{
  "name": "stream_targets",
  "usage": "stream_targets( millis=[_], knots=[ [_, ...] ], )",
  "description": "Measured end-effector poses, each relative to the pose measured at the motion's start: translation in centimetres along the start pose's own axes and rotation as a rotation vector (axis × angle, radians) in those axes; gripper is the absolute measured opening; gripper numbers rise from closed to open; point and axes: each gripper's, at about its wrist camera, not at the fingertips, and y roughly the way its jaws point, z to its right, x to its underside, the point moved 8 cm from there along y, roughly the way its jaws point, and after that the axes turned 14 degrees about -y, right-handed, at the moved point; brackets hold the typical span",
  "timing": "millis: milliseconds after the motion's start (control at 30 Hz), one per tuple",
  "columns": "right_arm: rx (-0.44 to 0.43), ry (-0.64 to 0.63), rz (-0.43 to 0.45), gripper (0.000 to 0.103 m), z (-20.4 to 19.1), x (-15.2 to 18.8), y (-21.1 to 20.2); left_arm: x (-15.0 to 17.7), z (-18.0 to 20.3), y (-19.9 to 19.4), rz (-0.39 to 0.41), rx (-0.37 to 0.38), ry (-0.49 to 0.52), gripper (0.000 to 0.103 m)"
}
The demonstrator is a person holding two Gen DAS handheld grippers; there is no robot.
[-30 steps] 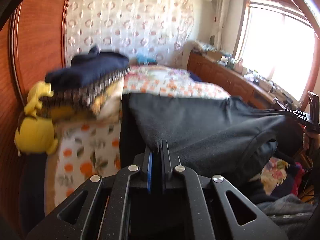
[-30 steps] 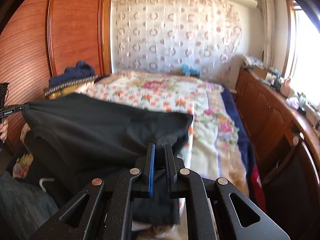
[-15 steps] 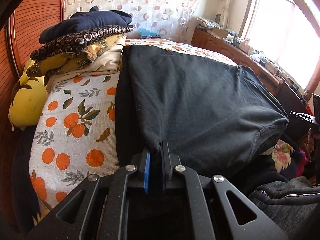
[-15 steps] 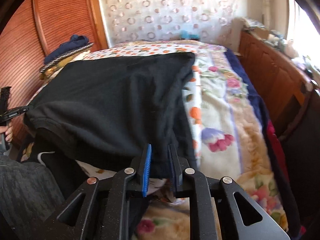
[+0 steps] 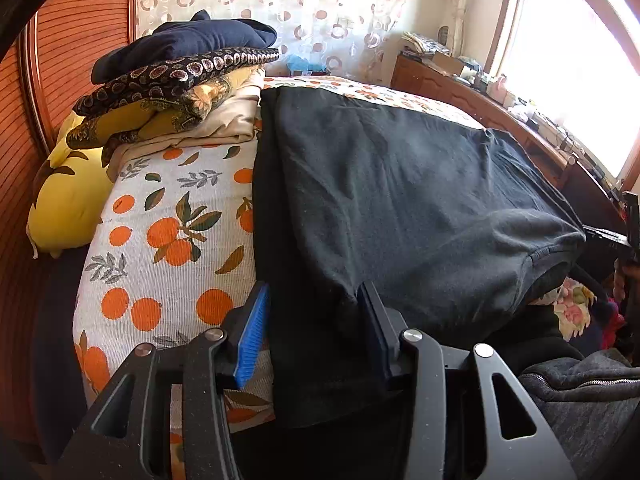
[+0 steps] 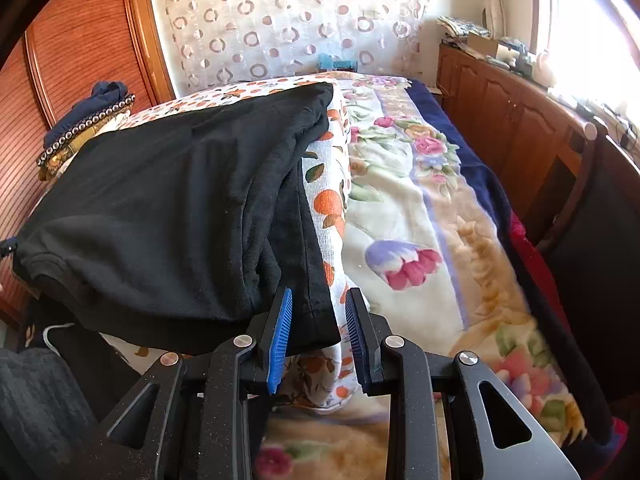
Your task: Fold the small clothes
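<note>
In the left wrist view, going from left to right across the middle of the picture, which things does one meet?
Yellow pillow → orange-print sheet → black garment → wooden cabinet

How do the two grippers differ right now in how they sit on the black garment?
The left gripper stands wider open than the right gripper. The left straddles a thick folded edge of the black garment, its right finger against the cloth; the right has only a thin hem corner between its fingers, neither pad pressing on it. Orange-print sheet lies beside the left, floral blanket beside the right. Both have just been opening, releasing the garment on the bed.
</note>
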Motion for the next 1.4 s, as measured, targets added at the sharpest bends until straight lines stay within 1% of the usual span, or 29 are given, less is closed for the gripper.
stream_targets(
  millis=[67, 100, 133, 167, 233, 300, 367, 467, 600, 667, 733, 767, 800, 867, 933, 1000, 1100, 1167, 1233, 1400],
  knots=[
    [-0.015, -0.007, -0.002, 0.028, -0.2, 0.2, -0.1, 0.0, 0.0, 0.1, 0.004, -0.008, 0.003, 0.046],
    [-0.021, -0.013, -0.003, 0.026, -0.3, 0.3, -0.2, 0.0, 0.0, 0.1, 0.007, -0.010, -0.001, 0.047],
    [-0.033, -0.016, -0.005, 0.018, -0.5, 0.3, -0.2, -0.1, 0.0, 0.1, 0.010, -0.011, -0.005, 0.047],
    [-0.048, -0.019, -0.005, 0.013, -0.7, 0.3, -0.2, -0.1, -0.1, 0.1, 0.015, -0.014, -0.010, 0.047],
    [-0.035, -0.036, -0.009, 0.005, -0.8, 0.3, -0.4, -0.1, -0.3, 0.2, 0.025, -0.025, -0.019, 0.047],
    [-0.054, -0.049, -0.001, 0.004, -1.1, 0.2, -1.1, -0.1, -0.3, 0.2, 0.032, -0.031, -0.019, 0.047],
    [-0.034, -0.089, -0.012, 0.004, -1.2, 0.4, -2.0, -0.1, -0.3, 0.2, 0.038, -0.035, -0.021, 0.047],
    [-0.025, -0.110, -0.036, 0.004, -1.0, 1.0, -3.4, -0.1, -0.3, 0.2, 0.050, -0.039, -0.021, 0.047],
    [-0.063, -0.119, -0.079, 0.004, -1.0, 1.3, -3.3, 0.0, -0.2, 0.2, 0.067, -0.044, -0.010, 0.047],
    [-0.060, -0.110, -0.087, 0.004, -0.8, 1.1, -3.0, 0.0, -0.2, 0.3, 0.064, -0.038, -0.004, 0.052],
    [-0.057, -0.102, -0.061, 0.004, -0.7, 0.3, -3.3, 0.0, 0.0, 0.3, 0.053, -0.020, -0.006, 0.065],
    [-0.053, -0.101, -0.034, 0.004, -0.7, -0.2, -3.8, 0.0, 0.2, 0.4, 0.043, -0.021, -0.006, 0.071],
    [-0.050, -0.102, -0.009, 0.004, -0.9, -0.6, -4.2, 0.0, 0.2, 0.5, 0.036, -0.028, -0.007, 0.080],
    [-0.039, -0.108, 0.038, 0.004, -1.1, -1.6, -5.2, 0.1, 0.3, 0.5, 0.028, -0.055, -0.006, 0.080],
    [-0.012, -0.123, 0.075, 0.004, -1.4, -2.6, -6.1, 0.2, 0.5, 0.4, 0.025, -0.049, -0.012, 0.080],
    [0.010, -0.147, 0.110, 0.009, -1.9, -3.5, -6.8, 0.1, 0.5, -0.2, 0.045, -0.042, -0.017, 0.080],
    [0.023, -0.163, 0.170, 0.027, -3.0, -5.4, -7.5, -0.1, 0.3, -1.0, 0.064, -0.045, -0.024, 0.080],
    [0.013, -0.170, 0.205, 0.051, -4.1, -6.5, -7.4, -0.3, 0.2, -1.4, 0.073, -0.043, -0.033, 0.080],
    [-0.008, -0.179, 0.232, 0.058, -5.5, -7.3, -6.8, -0.4, 0.0, -1.6, 0.074, -0.041, -0.039, 0.080],
    [-0.044, -0.224, 0.273, 0.060, -9.6, -9.4, -4.3, -0.1, -0.2, -1.5, 0.070, -0.054, -0.046, 0.080]
  ],
)
